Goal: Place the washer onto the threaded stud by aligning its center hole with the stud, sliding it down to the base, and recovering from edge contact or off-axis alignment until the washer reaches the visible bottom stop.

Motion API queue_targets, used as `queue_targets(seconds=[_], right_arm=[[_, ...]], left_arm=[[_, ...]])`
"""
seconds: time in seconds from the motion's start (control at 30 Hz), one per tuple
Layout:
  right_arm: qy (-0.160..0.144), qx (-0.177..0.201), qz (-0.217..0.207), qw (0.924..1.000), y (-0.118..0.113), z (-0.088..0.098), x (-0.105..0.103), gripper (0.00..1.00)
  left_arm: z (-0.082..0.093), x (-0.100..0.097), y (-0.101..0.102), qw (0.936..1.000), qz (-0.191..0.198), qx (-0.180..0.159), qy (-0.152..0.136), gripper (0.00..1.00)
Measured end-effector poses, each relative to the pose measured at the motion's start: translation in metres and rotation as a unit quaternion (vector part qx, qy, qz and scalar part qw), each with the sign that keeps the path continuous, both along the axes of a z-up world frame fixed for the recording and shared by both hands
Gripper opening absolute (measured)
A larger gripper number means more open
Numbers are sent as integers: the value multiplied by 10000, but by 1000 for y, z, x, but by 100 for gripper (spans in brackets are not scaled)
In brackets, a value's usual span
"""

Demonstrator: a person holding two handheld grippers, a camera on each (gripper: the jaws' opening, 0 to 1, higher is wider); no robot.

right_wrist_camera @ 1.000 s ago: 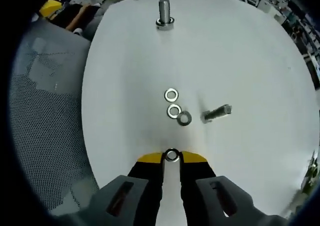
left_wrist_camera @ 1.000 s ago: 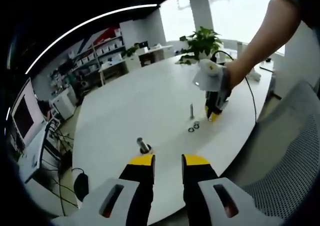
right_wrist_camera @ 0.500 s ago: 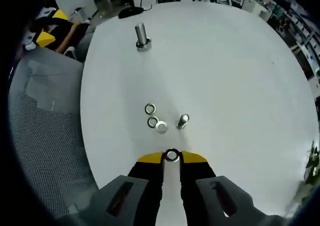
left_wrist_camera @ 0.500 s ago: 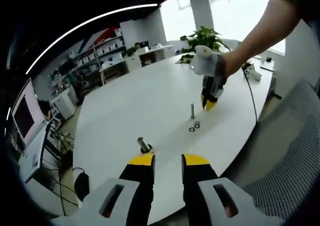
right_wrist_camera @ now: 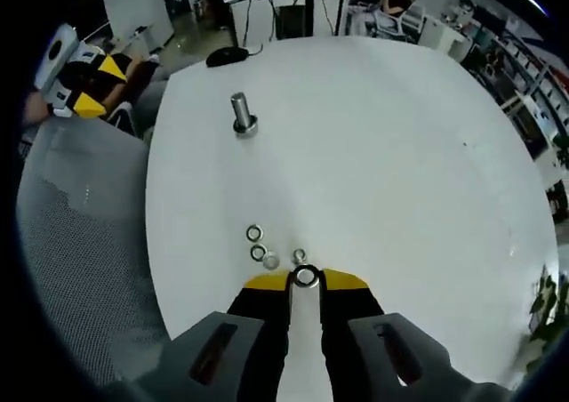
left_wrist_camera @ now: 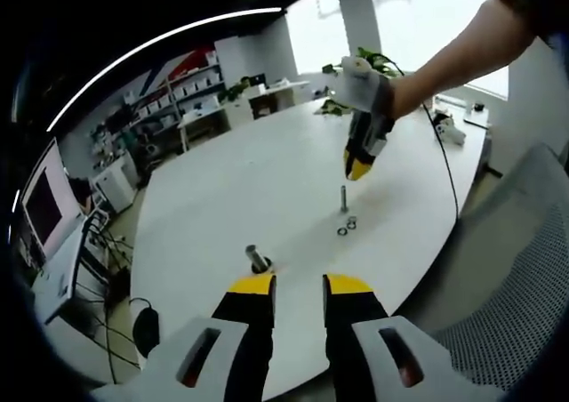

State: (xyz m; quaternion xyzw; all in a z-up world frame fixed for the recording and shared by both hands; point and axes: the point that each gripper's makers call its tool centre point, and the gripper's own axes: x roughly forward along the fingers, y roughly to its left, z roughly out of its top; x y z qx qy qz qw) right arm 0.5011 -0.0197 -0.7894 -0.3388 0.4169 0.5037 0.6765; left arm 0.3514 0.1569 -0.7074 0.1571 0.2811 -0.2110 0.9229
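Note:
My right gripper point(right_wrist_camera: 306, 282) is shut on a small steel washer point(right_wrist_camera: 306, 277), pinched by its rim between the yellow tips. Just beyond the tips stands the threaded stud point(right_wrist_camera: 299, 256), seen almost end on. In the left gripper view this stud point(left_wrist_camera: 343, 197) is upright on the white table point(left_wrist_camera: 231, 188), and the right gripper point(left_wrist_camera: 356, 164) hangs above and slightly left of its top, apart from it. Three loose washers point(right_wrist_camera: 258, 253) lie beside the stud. My left gripper point(left_wrist_camera: 300, 286) is open over the near table edge with nothing between its fingers.
A second, thicker stud point(left_wrist_camera: 257, 260) with a washer at its base stands near my left gripper and appears as the thick stud point(right_wrist_camera: 241, 115) farther up the table. A grey mesh chair point(right_wrist_camera: 80, 242) borders the table. A cable point(left_wrist_camera: 444, 166) and a potted plant point(left_wrist_camera: 360, 68) lie beyond.
The right gripper has risen with the washer and moved left to hang over the stud; its view now looks nearly straight down at it. The left gripper has stayed still.

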Motion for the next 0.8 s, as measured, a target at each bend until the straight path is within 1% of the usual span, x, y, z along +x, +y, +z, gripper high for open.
queue_targets(seconds=[0.17,0.27,0.57,0.8], right_arm=[[-87,-59,256,9996,12,2,-1,13],[8,-126,328,9994,16,-3,-2,13],[-7,-411,451,9981,13,-15,-1,13],[17,-487,458,9978,13,-20,1,13]], left_arm=[[0,0,1,10000,18,-6,3,19],[0,0,1,10000,21,2,-5,19],[1,1,3,10000,68,-20,-25,19],[1,0,4,9999,103,-34,-18,19]])
